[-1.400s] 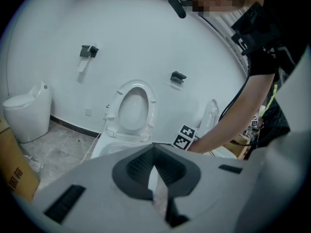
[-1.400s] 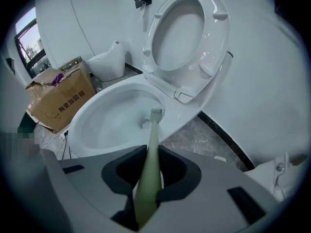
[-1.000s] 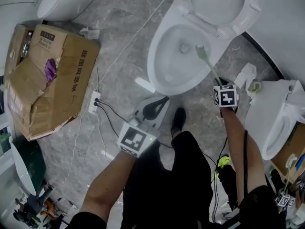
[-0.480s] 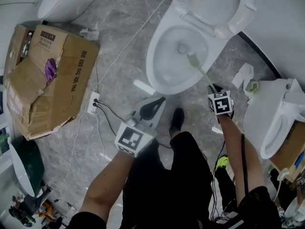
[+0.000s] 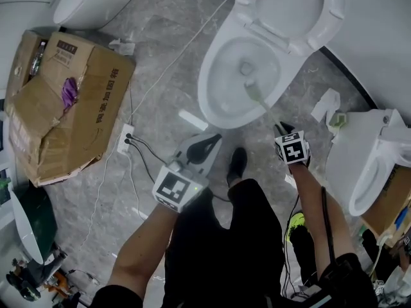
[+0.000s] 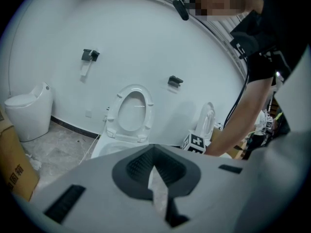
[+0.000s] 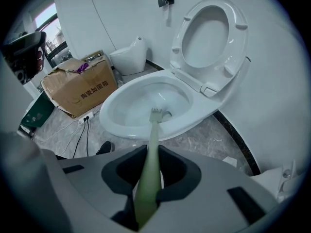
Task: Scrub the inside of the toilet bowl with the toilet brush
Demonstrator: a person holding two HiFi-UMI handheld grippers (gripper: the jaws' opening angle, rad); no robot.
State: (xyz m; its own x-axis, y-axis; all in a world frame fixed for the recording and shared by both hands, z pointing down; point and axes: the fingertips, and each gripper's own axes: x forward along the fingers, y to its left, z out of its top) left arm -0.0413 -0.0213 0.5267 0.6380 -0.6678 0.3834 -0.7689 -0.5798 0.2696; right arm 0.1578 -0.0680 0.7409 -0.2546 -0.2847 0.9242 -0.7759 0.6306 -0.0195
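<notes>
Both grippers are closed. The right gripper is clamped on the pale green toilet brush at its handle, with the bristle head down in the toilet bowl, seemingly touching porcelain beside the drain. The left gripper has its jaws together, empty. I judge the brush light, slim and slightly springy, so hold it firmly at the handle end.

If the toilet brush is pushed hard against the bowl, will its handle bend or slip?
The toilet brush handle is long and thin, so it probably flexes a little. The right gripper clamps only its end, so it may twist.
</notes>
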